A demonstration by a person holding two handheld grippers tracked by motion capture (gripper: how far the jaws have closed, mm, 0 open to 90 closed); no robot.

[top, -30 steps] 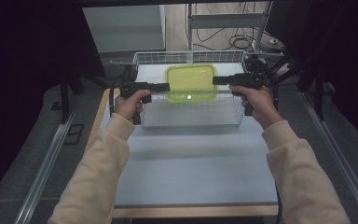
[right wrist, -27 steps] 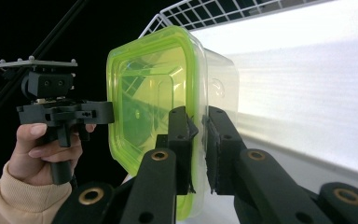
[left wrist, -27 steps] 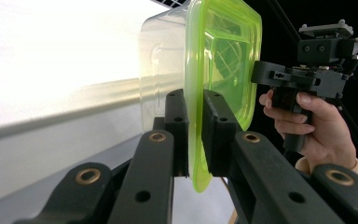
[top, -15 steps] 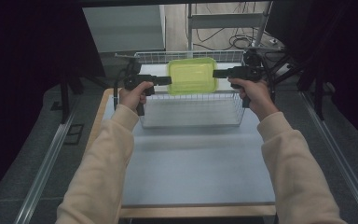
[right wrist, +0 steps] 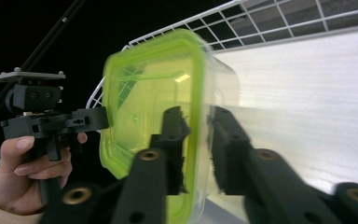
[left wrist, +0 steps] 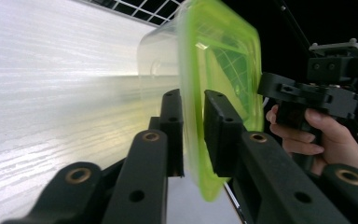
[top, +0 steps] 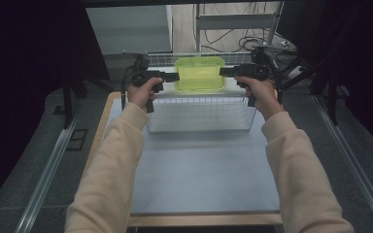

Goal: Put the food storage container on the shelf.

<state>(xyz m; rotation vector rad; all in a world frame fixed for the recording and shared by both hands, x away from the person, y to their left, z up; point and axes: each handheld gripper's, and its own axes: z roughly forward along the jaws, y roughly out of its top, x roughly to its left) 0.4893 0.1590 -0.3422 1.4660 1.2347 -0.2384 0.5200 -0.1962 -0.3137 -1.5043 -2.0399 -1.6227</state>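
- The box (top: 199, 74), clear with a green lid, hangs over the far half of the basket (top: 201, 116).
- The left gripper (top: 173, 76) straddles the box's left rim, jaws just easing apart.
- The right gripper (top: 226, 71) straddles its right rim, jaws likewise loosening.

Three cameras: one overhead, one riding on each gripper

The high view sits above the person's side of the table (top: 204, 174), looking forward and down, far enough back to catch both forearms and the wire basket (top: 199, 114). The left gripper view looks along its own jaws, really close to the green-lidded box (left wrist: 219, 70); the right gripper view does the same from the opposite side (right wrist: 154, 98). All three share that box, and each gripper view catches the other hand.
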